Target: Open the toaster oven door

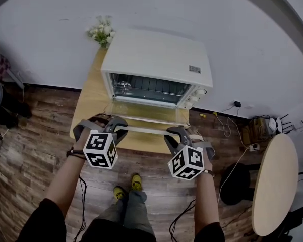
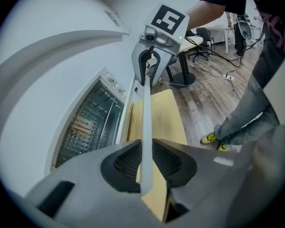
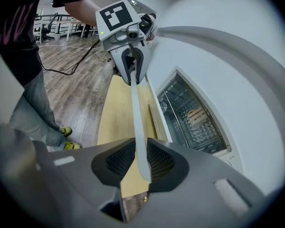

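Observation:
A white toaster oven (image 1: 156, 59) stands on a wooden table (image 1: 88, 105), and its glass door (image 1: 146, 112) lies folded down flat toward me. The door's pale handle bar (image 1: 146, 130) runs along the front edge. My left gripper (image 1: 113, 127) is shut on the bar's left end, where the bar (image 2: 146, 127) passes between its pads (image 2: 128, 163). At the right end my right gripper (image 1: 179, 135) is shut on the same bar (image 3: 136, 122). The oven's rack (image 3: 194, 120) shows inside the open cavity (image 2: 87, 127).
White flowers (image 1: 102, 33) stand at the table's back left, against the wall. A round table (image 1: 275, 185) is at the right, with cables and plugs (image 1: 227, 122) on the wood floor. The person's yellow shoes (image 1: 128, 185) are just below the table's front edge.

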The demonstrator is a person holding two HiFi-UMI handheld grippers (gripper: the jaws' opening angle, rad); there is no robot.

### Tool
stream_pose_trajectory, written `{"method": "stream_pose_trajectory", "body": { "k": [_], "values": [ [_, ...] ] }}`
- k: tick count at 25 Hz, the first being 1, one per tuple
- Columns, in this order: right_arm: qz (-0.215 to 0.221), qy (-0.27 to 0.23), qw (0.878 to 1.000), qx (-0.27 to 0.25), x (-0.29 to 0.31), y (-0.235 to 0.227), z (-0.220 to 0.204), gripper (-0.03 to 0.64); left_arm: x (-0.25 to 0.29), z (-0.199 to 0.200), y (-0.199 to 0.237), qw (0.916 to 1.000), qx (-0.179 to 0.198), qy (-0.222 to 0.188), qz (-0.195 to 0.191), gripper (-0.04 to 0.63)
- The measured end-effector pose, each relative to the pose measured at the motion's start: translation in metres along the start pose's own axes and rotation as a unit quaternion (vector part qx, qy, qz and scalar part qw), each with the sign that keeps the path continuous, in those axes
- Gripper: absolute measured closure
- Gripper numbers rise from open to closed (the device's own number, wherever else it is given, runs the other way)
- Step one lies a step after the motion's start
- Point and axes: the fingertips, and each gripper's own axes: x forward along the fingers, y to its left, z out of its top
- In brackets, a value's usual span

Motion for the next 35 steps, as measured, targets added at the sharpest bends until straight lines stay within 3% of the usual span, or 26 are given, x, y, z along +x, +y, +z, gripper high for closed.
{"method": "stream_pose_trajectory", "body": {
  "k": [10, 24, 35],
  "values": [
    [0.001, -0.002, 1.000, 0.006, 0.007, 0.017, -0.006, 0.522, 0.008, -0.004, -0.017, 0.9999, -0.001, 0.012, 0.002, 0.512],
    [-0.005, -0.026, 1.000, 0.016, 0.017, 0.043, -0.015, 0.518, 0.021, -0.011, -0.043, 0.9989, -0.017, 0.029, 0.034, 0.511],
    [-0.011, -0.032, 0.999, 0.016, 0.026, 0.062, -0.023, 0.492, 0.034, -0.016, -0.063, 0.9986, -0.018, 0.034, 0.036, 0.468]
  ]
}}
